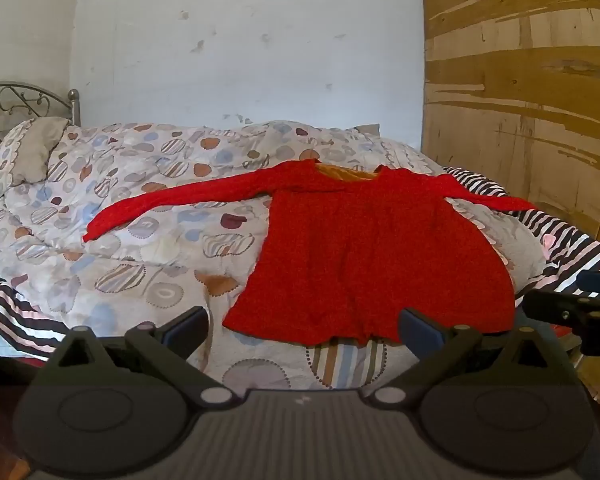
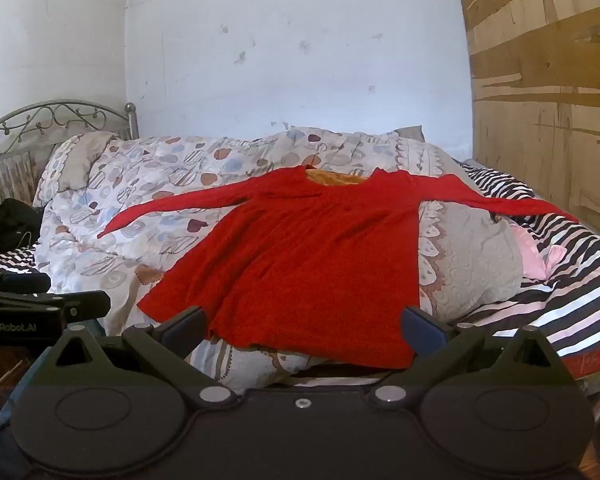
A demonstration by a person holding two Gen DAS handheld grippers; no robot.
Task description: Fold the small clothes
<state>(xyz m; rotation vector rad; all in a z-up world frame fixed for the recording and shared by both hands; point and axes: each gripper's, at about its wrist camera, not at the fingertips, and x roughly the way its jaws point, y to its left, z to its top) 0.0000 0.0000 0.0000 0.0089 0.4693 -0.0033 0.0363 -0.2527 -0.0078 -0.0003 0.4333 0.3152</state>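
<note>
A red long-sleeved top (image 1: pixel 372 248) (image 2: pixel 300 256) lies flat on the patterned quilt (image 1: pixel 132 200) (image 2: pixel 148 184), both sleeves spread out sideways, its orange lining showing at the neck. My left gripper (image 1: pixel 304 330) hovers at the near edge of the bed, just short of the hem, jaws wide apart with nothing between them. My right gripper (image 2: pixel 304 330) hangs likewise before the hem, open and holding nothing. The right gripper's body shows at the right edge of the left wrist view, and the left gripper's body at the left edge of the right wrist view.
A striped sheet (image 2: pixel 572 280) covers the bed's right side, with a pink cloth (image 2: pixel 536 256) on it. A pillow (image 1: pixel 24 156) and metal headboard (image 2: pixel 60 120) are at the left. A wooden panel (image 1: pixel 520 120) stands at the right, a white wall behind.
</note>
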